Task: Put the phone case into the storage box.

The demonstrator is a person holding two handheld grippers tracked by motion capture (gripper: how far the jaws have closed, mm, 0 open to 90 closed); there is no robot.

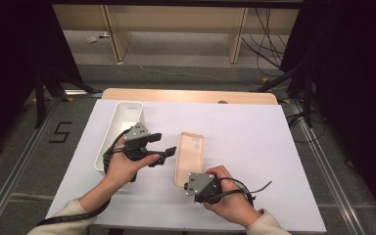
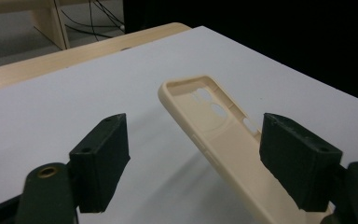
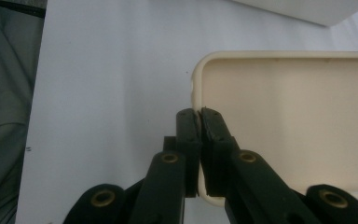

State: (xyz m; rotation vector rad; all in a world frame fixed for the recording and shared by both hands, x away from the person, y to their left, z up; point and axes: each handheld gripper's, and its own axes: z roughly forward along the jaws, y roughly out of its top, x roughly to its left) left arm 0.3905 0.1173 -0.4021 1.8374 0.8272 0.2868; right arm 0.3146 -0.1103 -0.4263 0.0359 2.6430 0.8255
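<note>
A beige phone case (image 1: 190, 152) lies open side up in the middle of the white sheet, camera cut-outs at its far end. My right gripper (image 1: 190, 183) is shut on the rim at the case's near end; in the right gripper view the two jaws (image 3: 200, 116) pinch the beige rim (image 3: 284, 116). My left gripper (image 1: 164, 146) hovers just left of the case with its jaws wide apart. In the left gripper view the case (image 2: 223, 135) runs slantwise toward the right-hand jaw, and the pads of the left gripper (image 2: 196, 140) do not press on it.
A long white bin (image 1: 122, 117) stands behind the left hand near the sheet's left edge, and its corner (image 3: 298, 9) shows in the right gripper view. The white sheet (image 1: 264, 147) covers a wooden table (image 1: 186, 95). Floor, cables and stands lie beyond.
</note>
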